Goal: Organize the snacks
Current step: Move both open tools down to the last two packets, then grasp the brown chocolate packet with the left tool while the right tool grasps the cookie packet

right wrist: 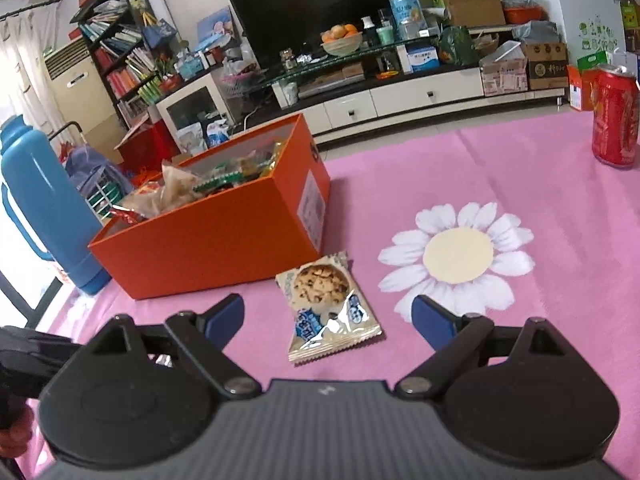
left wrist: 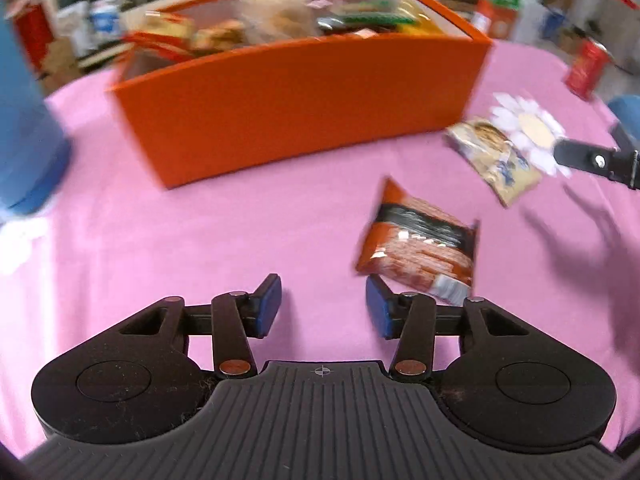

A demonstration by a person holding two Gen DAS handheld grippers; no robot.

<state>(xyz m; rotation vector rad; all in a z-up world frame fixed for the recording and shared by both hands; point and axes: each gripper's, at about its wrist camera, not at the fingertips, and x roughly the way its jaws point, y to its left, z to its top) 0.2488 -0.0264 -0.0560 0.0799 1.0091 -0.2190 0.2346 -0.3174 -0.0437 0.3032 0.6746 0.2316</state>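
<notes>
Left gripper (left wrist: 323, 306): the fingers are seen spread wide with nothing held between them; only pink cloth shows in the gap.
Right gripper (right wrist: 327, 316): the fingers are parted wide and nothing is gripped; the cookie packet (right wrist: 329, 305) is seen on the cloth in the gap between them, touched by neither pad.
Orange-red snack packet (left wrist: 420, 246): laid on the surface at about 1 o'clock from the left gripper; its lower edge is cut off behind the right finger (left wrist: 378, 308), so contact cannot be told. Its print is smeared by blur.
Orange box (right wrist: 216, 216): set at 11 o'clock from the right gripper, just beside the cookie packet; it is filled with snacks, which are too blurred or crowded to be named singly.
Surface (right wrist: 520, 168): covered by a pink cloth with a printed daisy (right wrist: 458, 254) at 1 o'clock.
Red can (right wrist: 615, 116): stood upright at 2 o'clock, partly cut off by the frame edge.
Blue flask (right wrist: 44, 204): stood at 10 o'clock beyond the box; its base is partly hidden.
</notes>
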